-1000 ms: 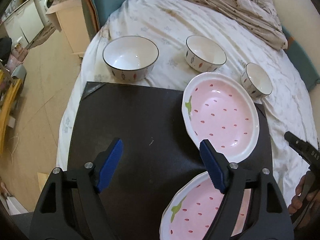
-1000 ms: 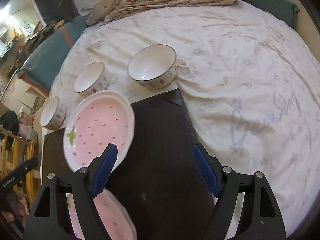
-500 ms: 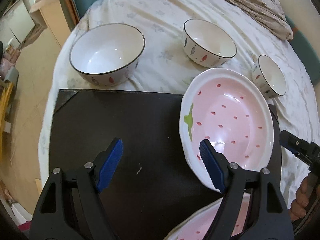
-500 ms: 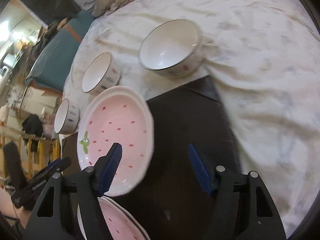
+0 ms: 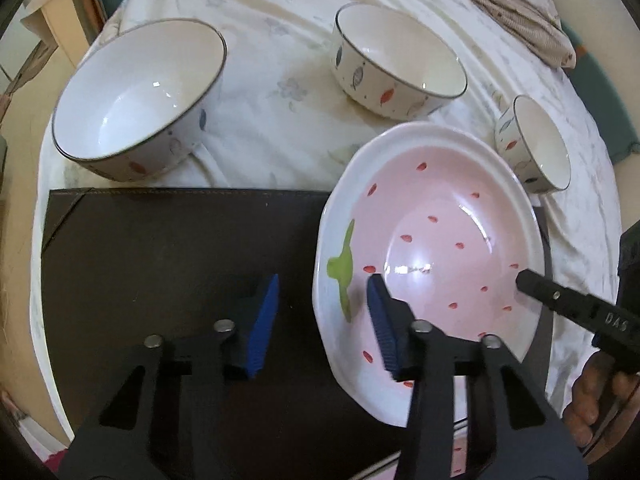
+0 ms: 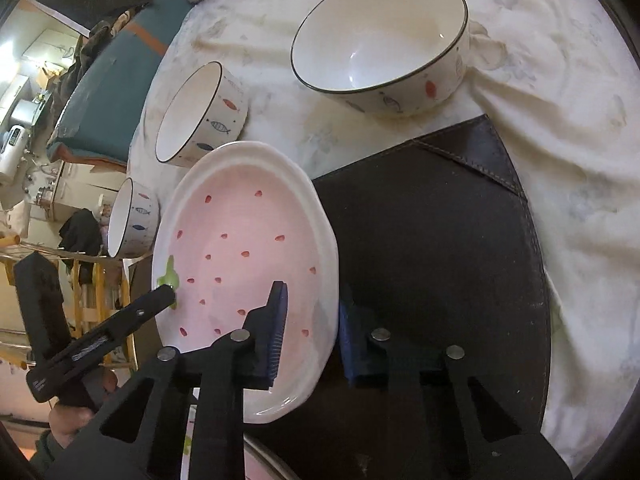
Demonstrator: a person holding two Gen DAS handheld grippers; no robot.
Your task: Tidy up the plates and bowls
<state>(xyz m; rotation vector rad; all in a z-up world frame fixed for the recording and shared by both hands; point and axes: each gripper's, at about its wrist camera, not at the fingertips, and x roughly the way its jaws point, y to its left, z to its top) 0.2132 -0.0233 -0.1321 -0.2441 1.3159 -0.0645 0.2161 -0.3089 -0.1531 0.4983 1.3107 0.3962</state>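
Observation:
A pink strawberry plate (image 5: pixel 436 248) with a white rim sits tilted at the far right of a dark mat (image 5: pixel 168 248). My left gripper (image 5: pixel 322 322) straddles its left rim, jaws half closed, one pad inside the plate and one outside. My right gripper (image 6: pixel 310 338) straddles the opposite rim (image 6: pixel 324 280) the same way, jaws close to the rim. A second pink plate (image 6: pixel 256 464) lies under it, mostly hidden. Three white fish-pattern bowls stand behind on the bedsheet: large (image 5: pixel 136 104), medium (image 5: pixel 400 60), small (image 5: pixel 536 144).
The mat (image 6: pixel 432 264) lies on a white bedsheet (image 6: pixel 560 120). A crumpled blanket (image 5: pixel 512 4) lies at the far back. A wooden cabinet (image 5: pixel 48 20) and floor lie off the bed's left edge.
Both grippers moved forward onto the upper pink plate's opposite rims and narrowed their jaws around them. The plate now sits tilted.

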